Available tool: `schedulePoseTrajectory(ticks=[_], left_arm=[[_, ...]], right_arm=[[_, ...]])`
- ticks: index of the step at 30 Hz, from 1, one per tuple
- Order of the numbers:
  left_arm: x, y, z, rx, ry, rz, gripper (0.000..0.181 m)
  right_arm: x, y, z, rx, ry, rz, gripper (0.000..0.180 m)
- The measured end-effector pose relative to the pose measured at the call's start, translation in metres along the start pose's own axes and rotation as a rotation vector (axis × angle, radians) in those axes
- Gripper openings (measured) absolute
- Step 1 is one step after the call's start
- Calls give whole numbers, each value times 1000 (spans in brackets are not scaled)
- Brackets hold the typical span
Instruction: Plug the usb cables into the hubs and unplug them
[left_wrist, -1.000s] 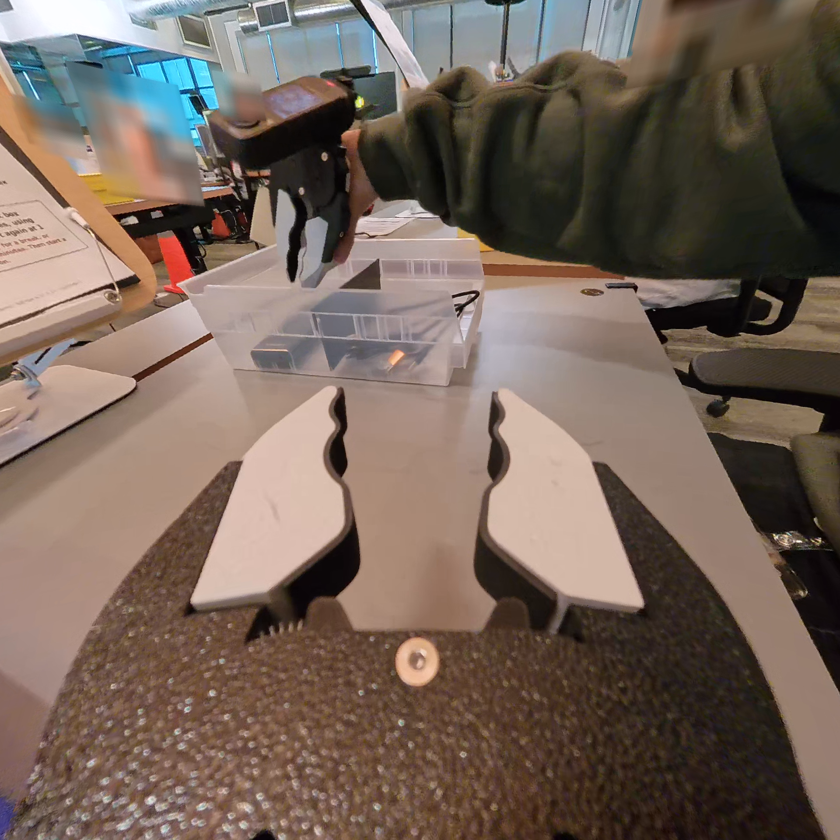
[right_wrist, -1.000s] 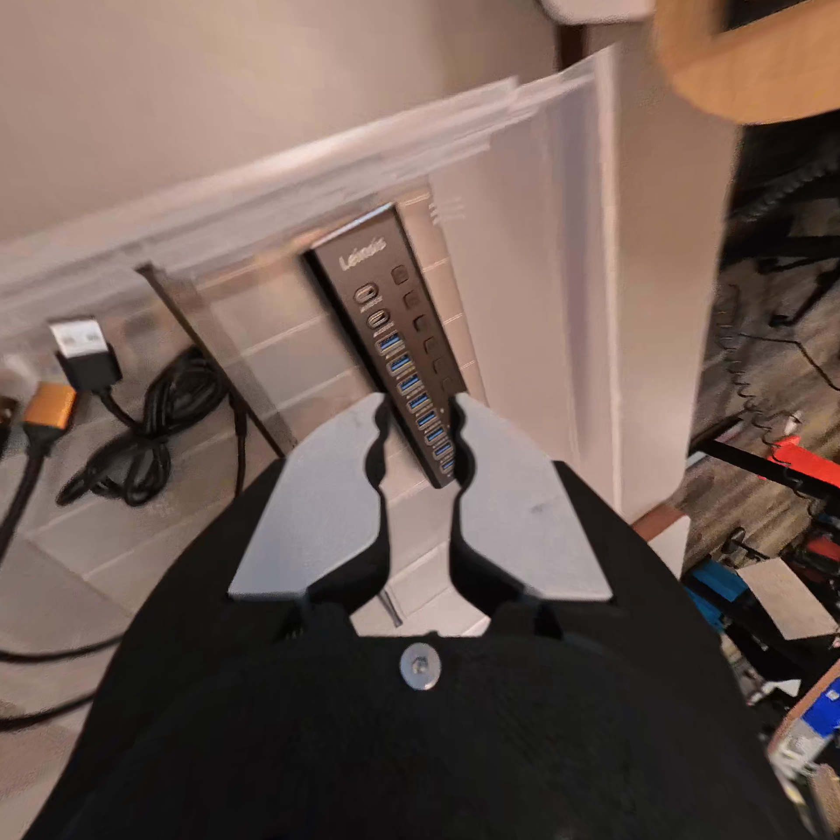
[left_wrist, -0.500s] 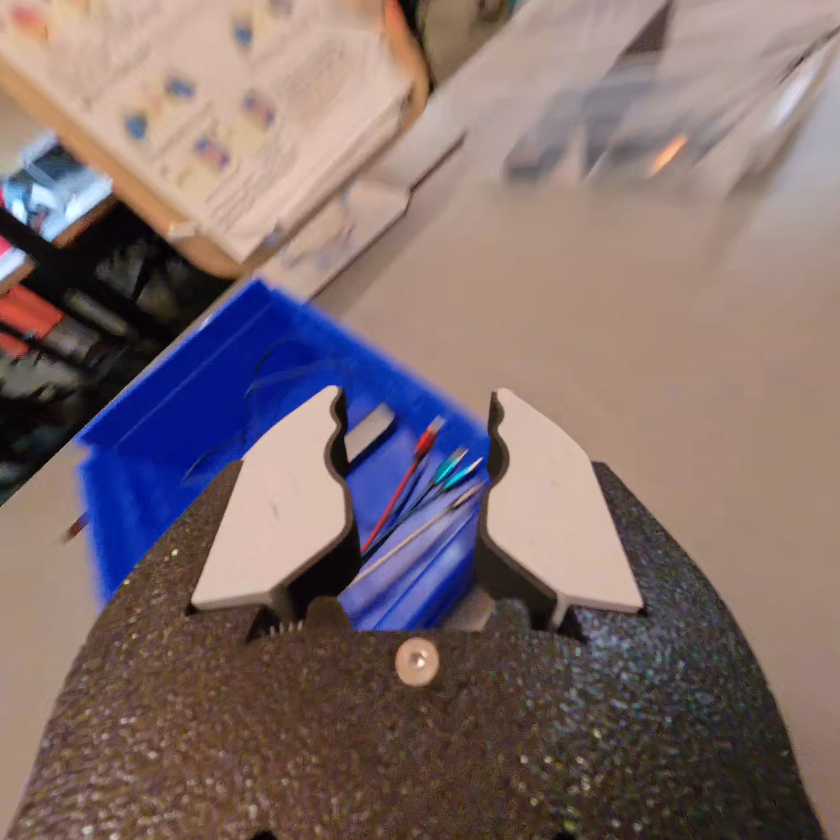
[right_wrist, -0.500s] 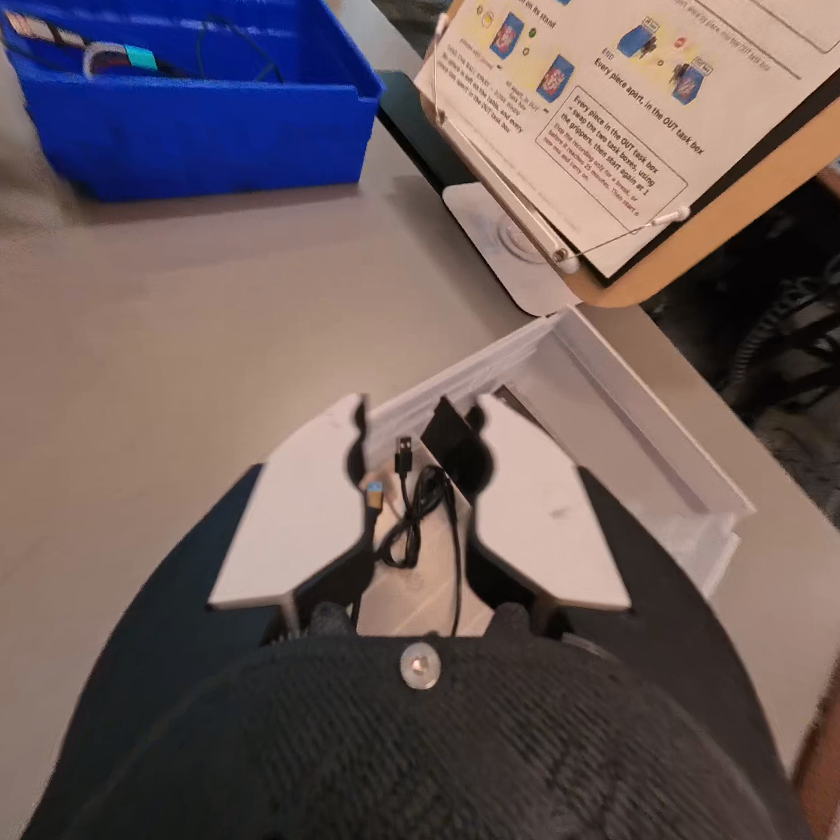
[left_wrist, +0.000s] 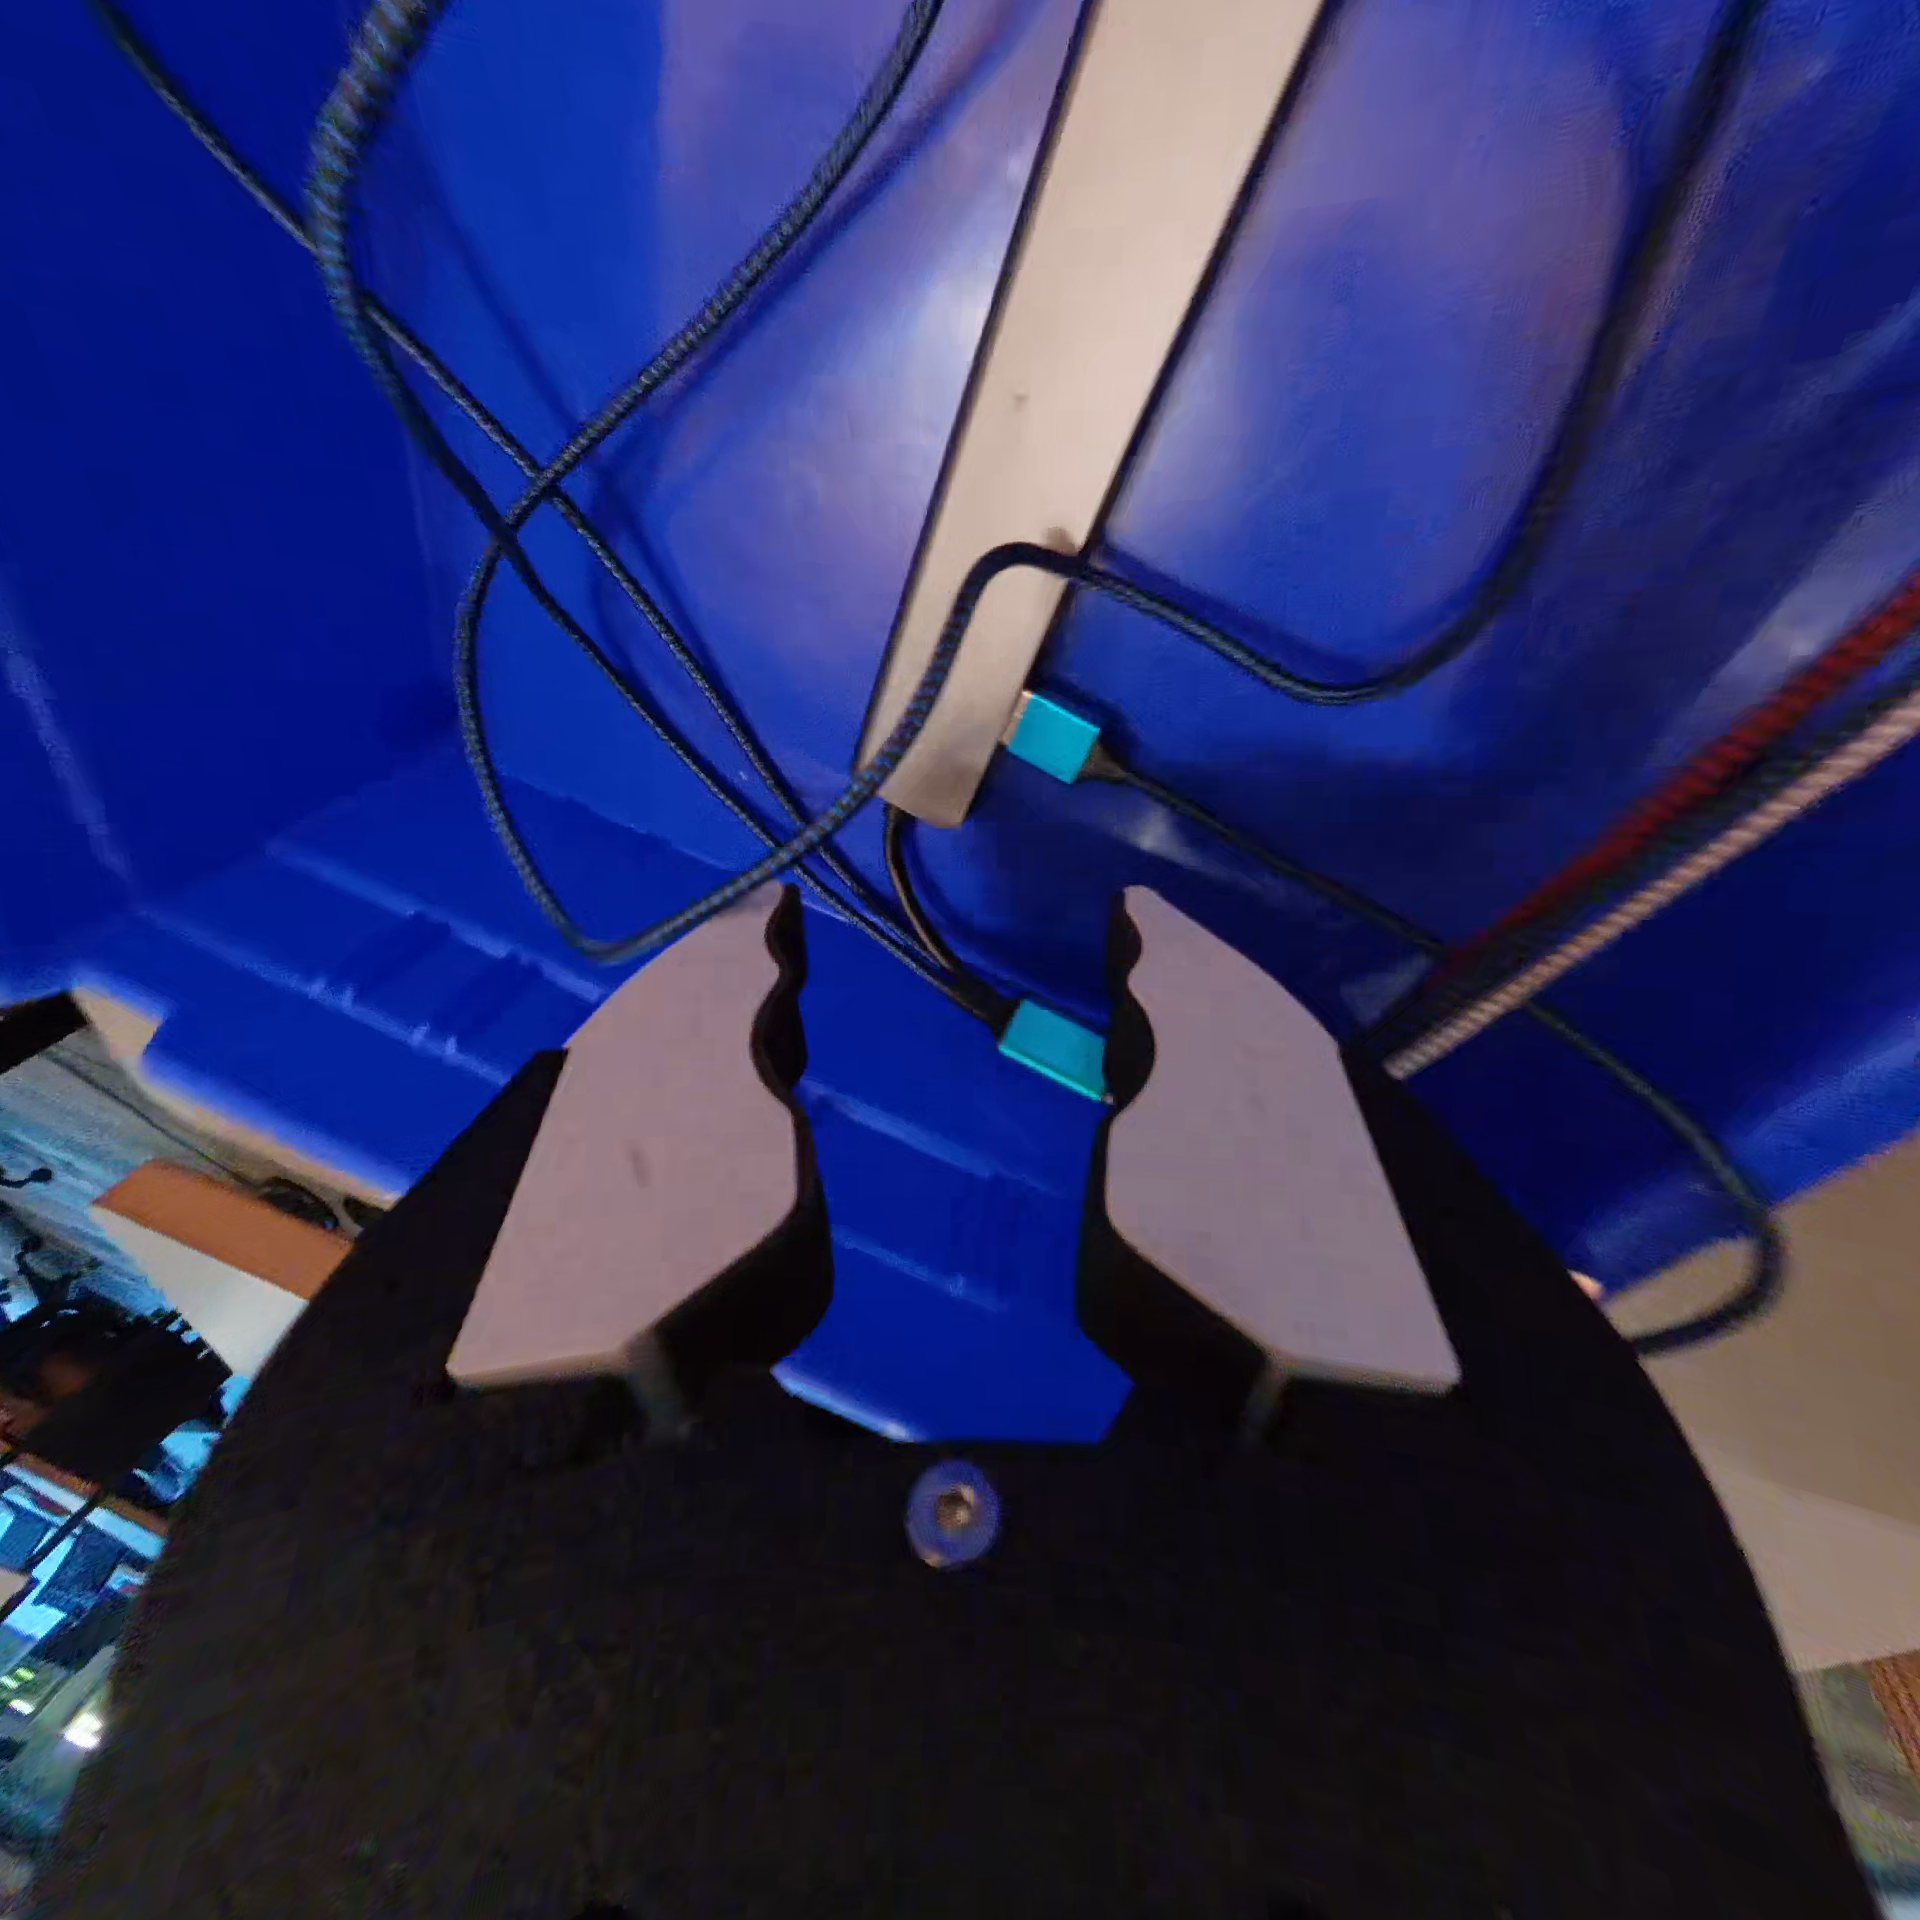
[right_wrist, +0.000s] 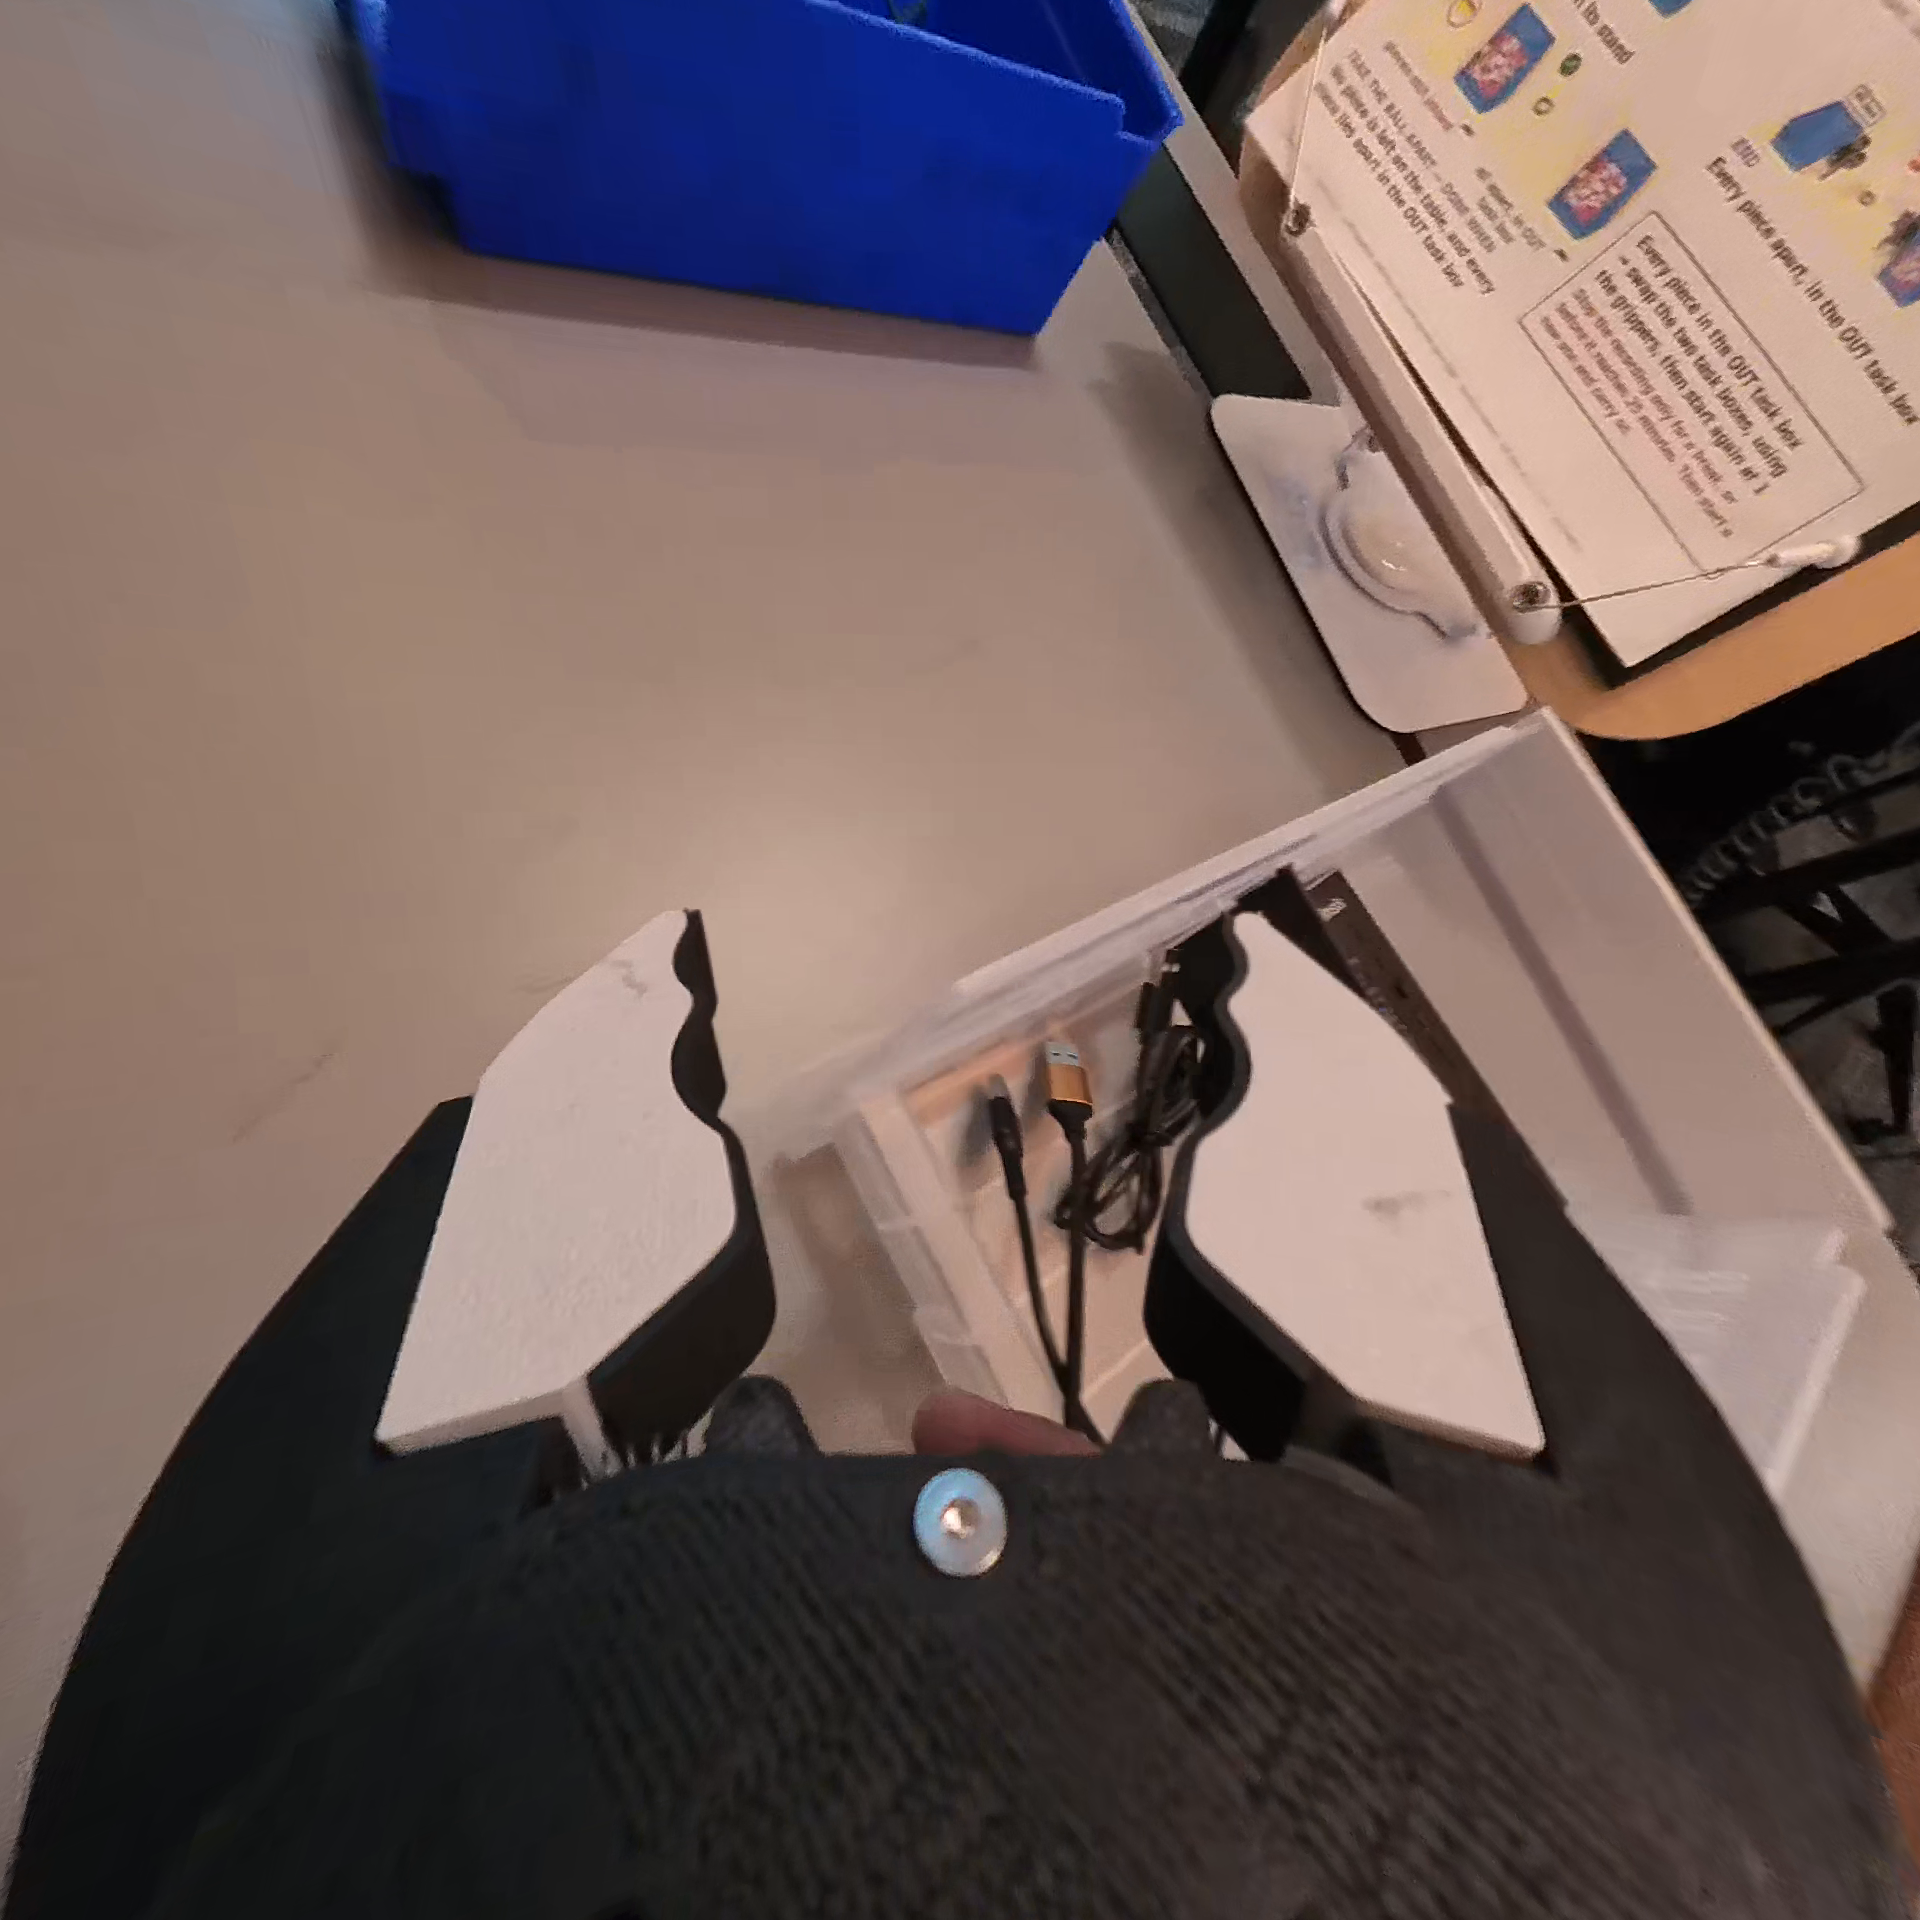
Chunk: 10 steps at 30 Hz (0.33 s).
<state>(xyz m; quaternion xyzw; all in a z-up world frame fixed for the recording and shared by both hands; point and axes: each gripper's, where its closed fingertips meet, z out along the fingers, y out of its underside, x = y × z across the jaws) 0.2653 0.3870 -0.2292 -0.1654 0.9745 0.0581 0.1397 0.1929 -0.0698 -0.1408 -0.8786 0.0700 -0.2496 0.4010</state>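
USB cables (left_wrist: 665, 436) in blue bin (left_wrist: 208, 520): two teal plugs (left_wrist: 1051, 1047), one silver hub (left_wrist: 1081, 416) at 12 o'clock. Left gripper (left_wrist: 951, 914) now inside bin, jaws open, empty. Right gripper (right_wrist: 966, 935) wider than 0.5 s ago, over clear box (right_wrist: 1662, 987).

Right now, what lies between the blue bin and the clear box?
Only bare table separates the blue bin from the clear box, as the right wrist view shows.

bin (left_wrist: 312, 520): solid blue | hub (left_wrist: 1091, 364) in bin: plain silver-grey | plugs (left_wrist: 1055, 736) beside hub: teal | cables (left_wrist: 582, 468) in bin: dark blue braid; one (left_wrist: 1662, 790) red-black weave, one (left_wrist: 1621, 914) grey-white weave | plug (right_wrist: 1065, 1081) in clear tray (right_wrist: 1662, 987): gold-orange, black cord
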Motion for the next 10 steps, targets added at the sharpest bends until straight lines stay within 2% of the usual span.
schedulePoseTrajectory(ticks=[1, 4, 6, 8, 10], left_arm=[[-1, 2, 10, -30, 31, 9, 54], [-1, 2, 29, -63, 89, 63, 55], [-9, -8, 34, -24, 46, 145, 55], [-15, -16, 36, 2, 21, 199, 46], [-6, -13, 40, -2, 123, 190, 30]], right_arm=[[-4, 2, 0, 6, -4, 12, 90], [-14, 18, -4, -23, -5, 19, 89], [-22, 30, -10, -40, -14, 14, 89], [-29, 39, -16, -47, -24, 27, 87], [-34, 41, -20, -31, -32, 48, 86]])
